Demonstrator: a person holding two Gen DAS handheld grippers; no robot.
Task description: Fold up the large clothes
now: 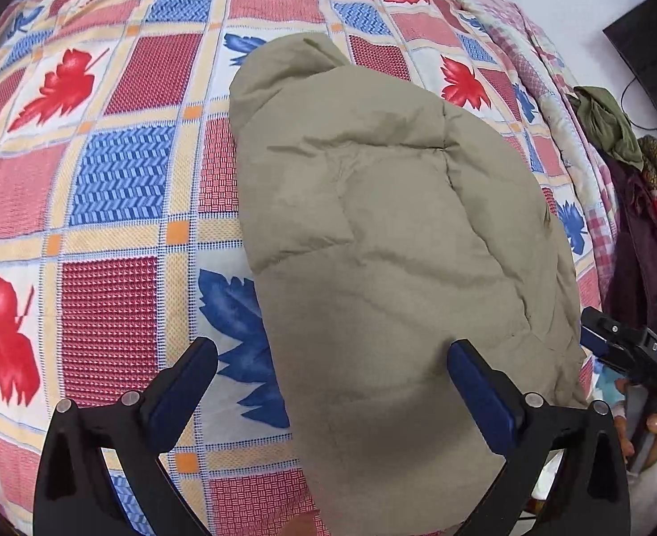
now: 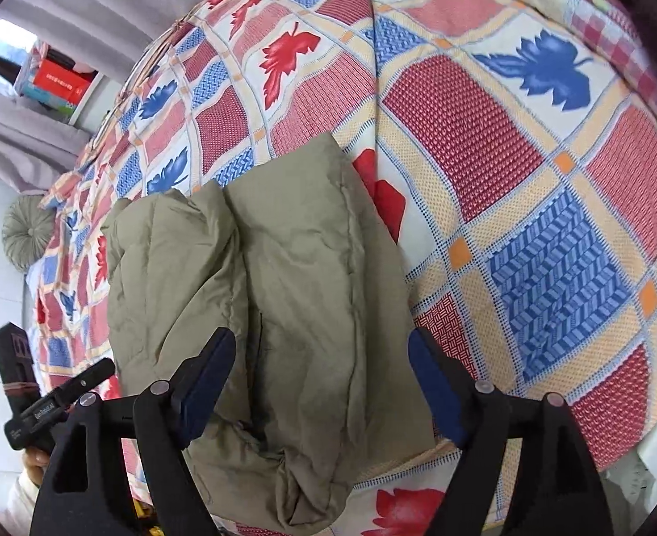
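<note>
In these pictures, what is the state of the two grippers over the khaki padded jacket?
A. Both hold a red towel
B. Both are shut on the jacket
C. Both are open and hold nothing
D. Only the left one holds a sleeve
C: the left gripper and the right gripper both show spread fingers above the jacket, with no cloth pinched.

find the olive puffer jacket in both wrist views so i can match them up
Left wrist: the olive puffer jacket fills centre to lower right, running down between the open left gripper fingers.
Right wrist: the jacket lies centre-left to bottom, between the open right gripper fingers.
Shared landmark: the leaf-patterned bedspread beneath it.
</note>
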